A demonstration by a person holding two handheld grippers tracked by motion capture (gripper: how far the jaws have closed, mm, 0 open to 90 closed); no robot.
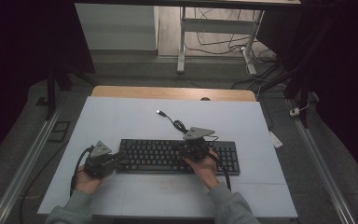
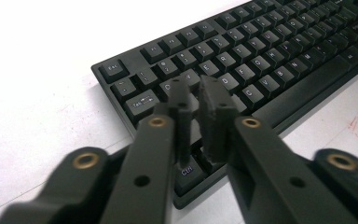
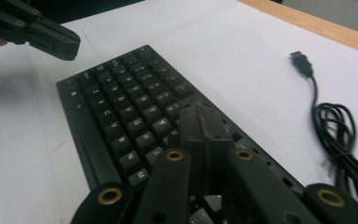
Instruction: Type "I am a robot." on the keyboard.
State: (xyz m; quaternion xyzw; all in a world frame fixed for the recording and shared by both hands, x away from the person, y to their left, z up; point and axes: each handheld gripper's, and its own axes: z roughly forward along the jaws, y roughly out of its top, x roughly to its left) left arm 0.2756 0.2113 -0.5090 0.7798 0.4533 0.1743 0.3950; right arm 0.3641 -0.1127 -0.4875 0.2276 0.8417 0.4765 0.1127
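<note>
A black keyboard (image 1: 177,156) lies across the white table top, its cable coiled (image 1: 179,125) behind it with the USB plug (image 1: 160,112) lying loose. My left gripper (image 1: 121,156) hovers at the keyboard's left end. In the left gripper view its jaws (image 2: 196,88) stand almost together over the Tab-side keys (image 2: 142,102), with nothing between them. My right gripper (image 1: 189,148) is over the keyboard's middle right. Its jaws (image 3: 200,116) are pressed together just above the letter keys (image 3: 135,119). The plug (image 3: 302,63) and the coil (image 3: 335,126) lie to their right.
A wooden strip (image 1: 168,92) runs along the table's far edge. Beyond it stand a white desk frame (image 1: 182,42) and loose floor cables (image 1: 223,46). Metal rails (image 1: 28,158) run along both sides. Bare white surface (image 1: 121,116) lies behind and in front of the keyboard.
</note>
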